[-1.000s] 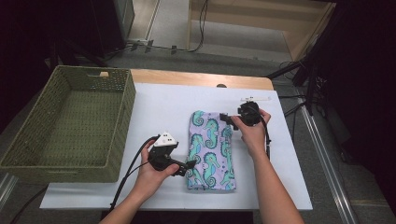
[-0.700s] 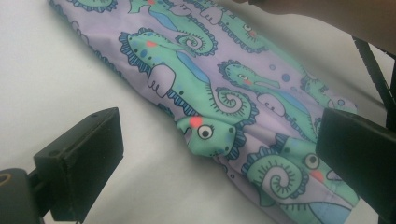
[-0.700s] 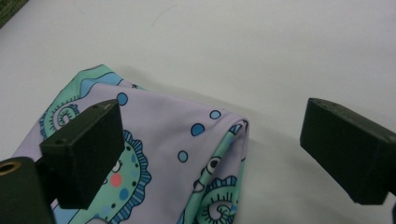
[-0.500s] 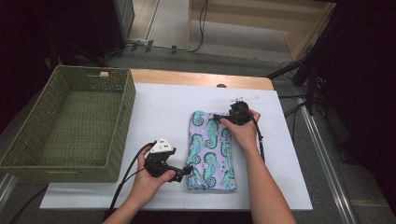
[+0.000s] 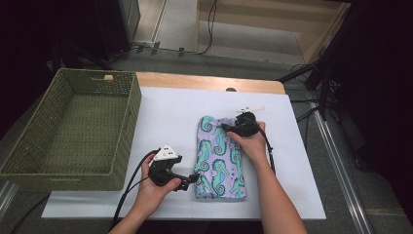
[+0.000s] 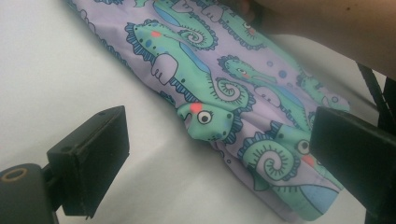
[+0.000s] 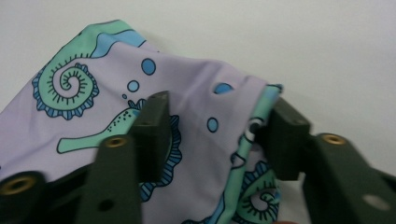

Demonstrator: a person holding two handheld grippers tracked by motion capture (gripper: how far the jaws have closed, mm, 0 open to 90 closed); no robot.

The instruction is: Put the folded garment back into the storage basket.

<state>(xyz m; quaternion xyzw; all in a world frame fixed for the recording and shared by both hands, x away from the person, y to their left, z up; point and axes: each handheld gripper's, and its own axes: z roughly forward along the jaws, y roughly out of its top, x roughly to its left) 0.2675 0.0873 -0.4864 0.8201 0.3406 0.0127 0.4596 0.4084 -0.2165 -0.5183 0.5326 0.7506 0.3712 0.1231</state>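
Nearest the person's edge of the white table point(image 5: 165, 105), the left gripper point(image 5: 191, 179) lies low beside the near left corner of the folded seahorse-print cloth point(image 5: 219, 161). Its jaws stand wide apart with nothing between them, one over bare table and the other over the cloth's near corner (the left gripper view shows this plainly, the cloth point(image 6: 219, 93) running away under the far jaw). It has barely shifted since a second ago.

Farther along, the right gripper point(image 5: 227, 127) has come down from the cloth's far right corner onto its far end, and its jaws have just been closing. In the right gripper view a raised fold of the cloth point(image 7: 196, 121) sits between them; one jaw lies against the fabric and the other meets the folded edge, but whether the pads truly pinch it yet I cannot tell. From the high view, the right hand point(image 5: 251, 141) covers much of that gripper and part of the cloth's right side, so the jaws are hard to make out there.

The cloth itself lies where it did, lengthwise on the table's middle, its far end now slightly bunched.

Off to the left, a green woven basket point(image 5: 127, 122) stands at the table's left edge, with only its woven floor showing inside. Beyond the table, cables and stands fade into the dark.
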